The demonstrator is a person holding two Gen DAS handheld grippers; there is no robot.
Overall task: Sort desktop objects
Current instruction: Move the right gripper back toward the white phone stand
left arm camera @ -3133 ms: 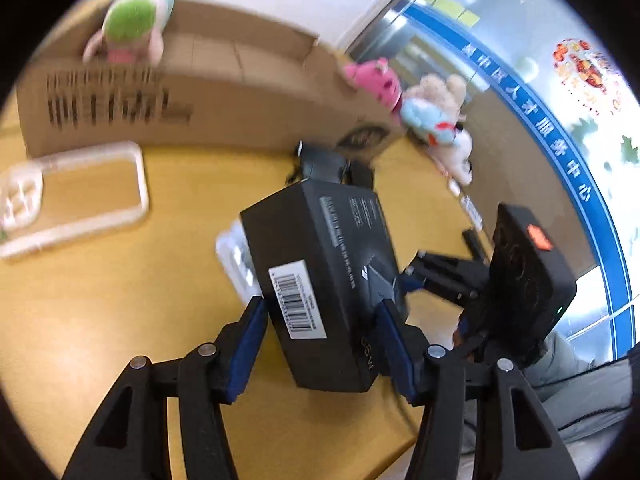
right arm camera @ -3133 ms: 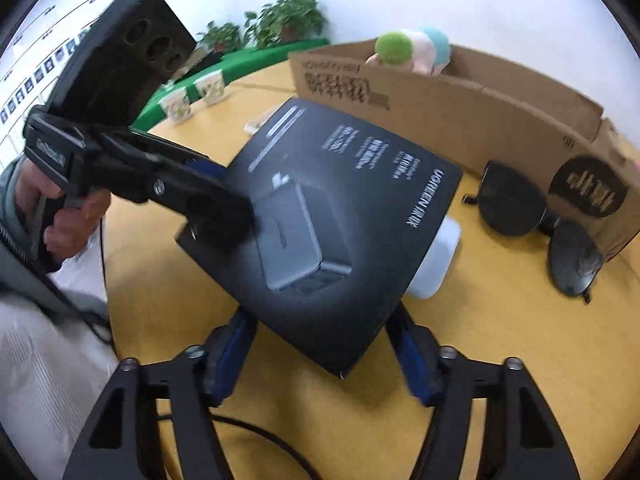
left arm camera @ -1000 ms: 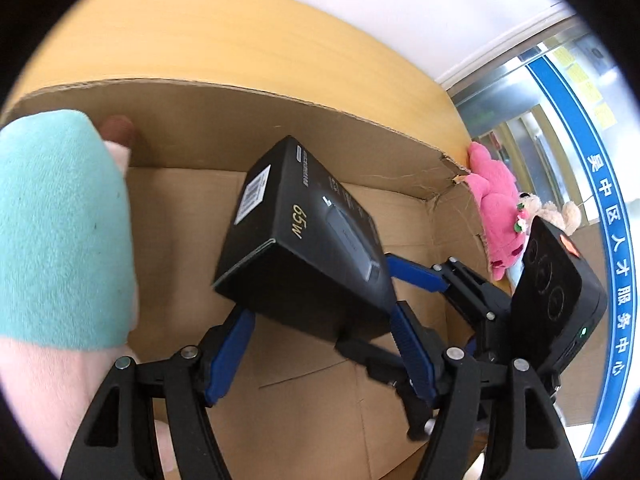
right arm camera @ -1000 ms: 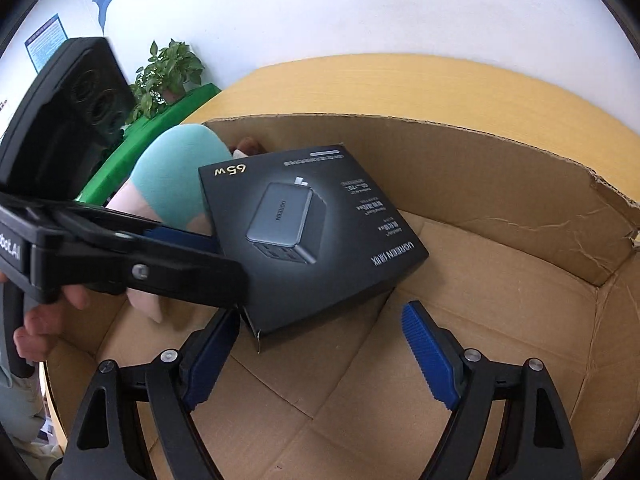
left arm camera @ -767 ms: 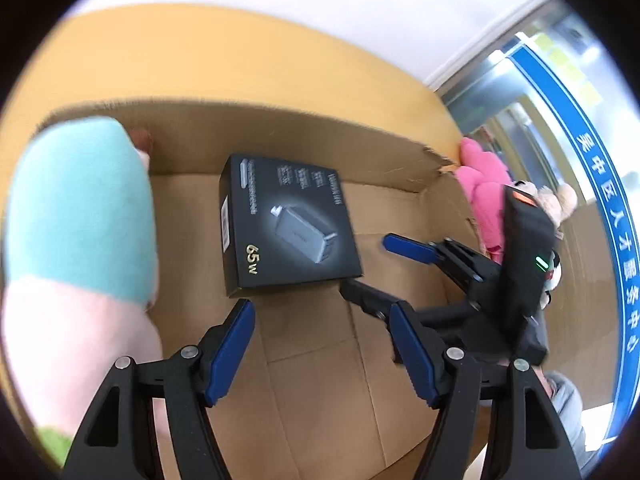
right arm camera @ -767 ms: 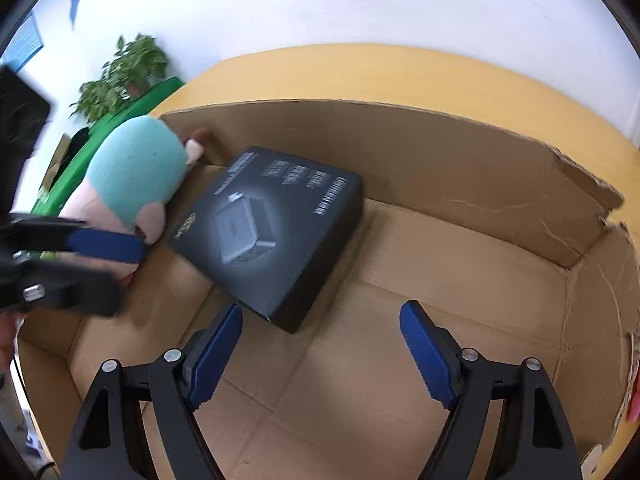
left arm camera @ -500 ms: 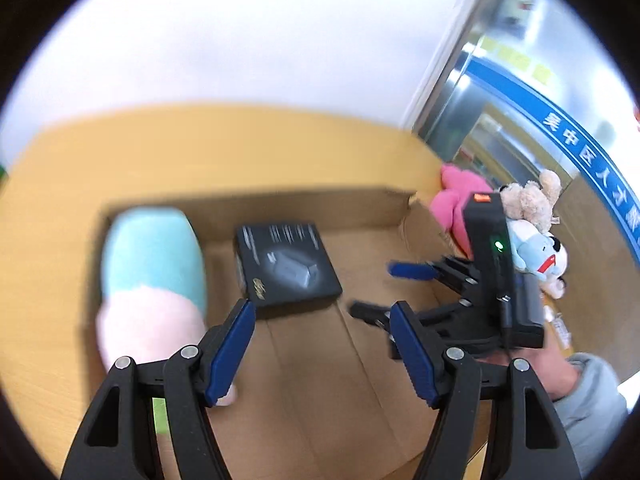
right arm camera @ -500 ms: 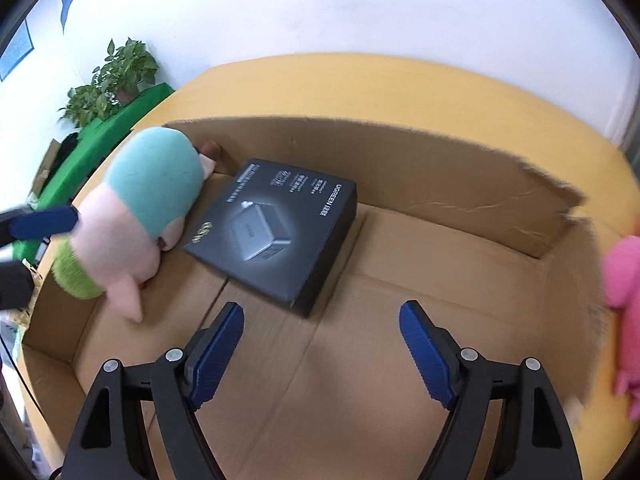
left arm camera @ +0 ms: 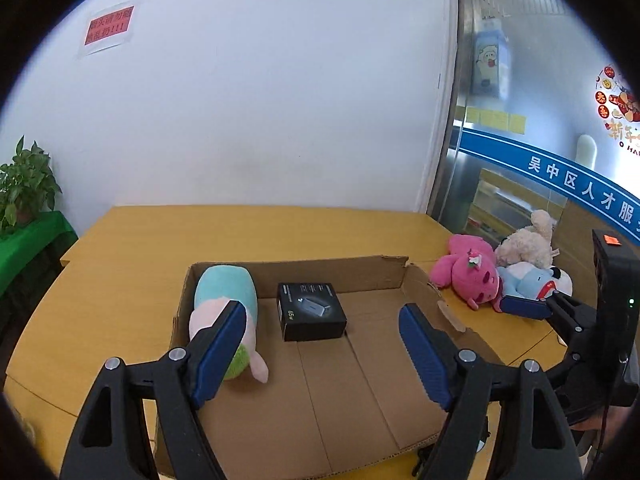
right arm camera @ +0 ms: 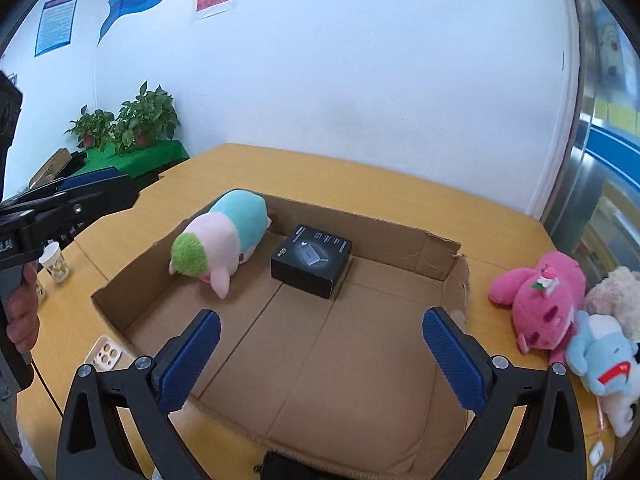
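A black charger box (left arm camera: 310,311) (right arm camera: 311,261) lies flat inside the open cardboard box (left arm camera: 360,274) (right arm camera: 360,226), near its far wall. A teal, pink and green plush (left arm camera: 224,304) (right arm camera: 222,236) lies beside it in the same box. My left gripper (left arm camera: 322,346) is open and empty, held above the near side of the box. My right gripper (right arm camera: 320,358) is open and empty too, above the near side. Each gripper shows at the edge of the other's view.
A pink plush (right arm camera: 544,304) (left arm camera: 470,276), a blue-white plush (right arm camera: 604,360) and a cream plush (left arm camera: 528,240) lie on the yellow table to the right of the box. A phone case (right arm camera: 104,354) and a paper cup (right arm camera: 56,260) sit to the left.
Both grippers carried the black box over the cardboard box, let it go inside, and have pulled back and up. The black box now rests on the cardboard floor.
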